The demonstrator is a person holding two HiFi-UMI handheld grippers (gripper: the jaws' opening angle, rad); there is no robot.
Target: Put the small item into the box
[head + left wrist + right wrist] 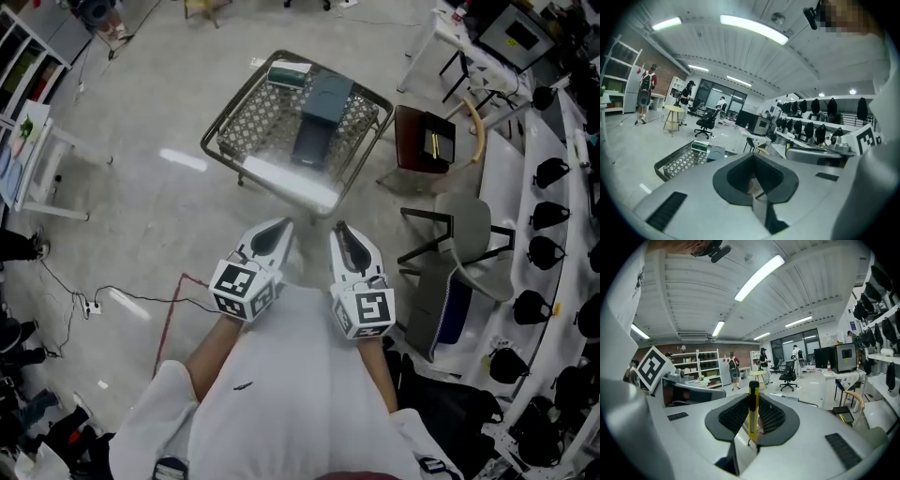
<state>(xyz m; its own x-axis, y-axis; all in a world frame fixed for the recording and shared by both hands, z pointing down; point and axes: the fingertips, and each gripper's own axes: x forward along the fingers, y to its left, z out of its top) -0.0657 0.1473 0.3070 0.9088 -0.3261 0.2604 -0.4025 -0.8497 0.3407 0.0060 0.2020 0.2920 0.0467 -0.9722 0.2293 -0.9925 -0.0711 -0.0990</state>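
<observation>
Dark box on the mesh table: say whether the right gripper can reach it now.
Probably yes: the path from the right gripper, shut on a yellow item, to the dark box looks clear.

Open lab workspace, ceiling strip lights (752, 29), shelving (696, 366), office chairs (707, 124), long workbenches (841, 375)

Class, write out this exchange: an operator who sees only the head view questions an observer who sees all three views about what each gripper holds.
Operator: Is the right gripper carrying anything?
Observer: Yes. The right gripper view shows a thin yellow item standing upright, clamped between its jaws.
Operator: And the left gripper?
Observer: The left gripper view shows its jaws together, with nothing between them.
</observation>
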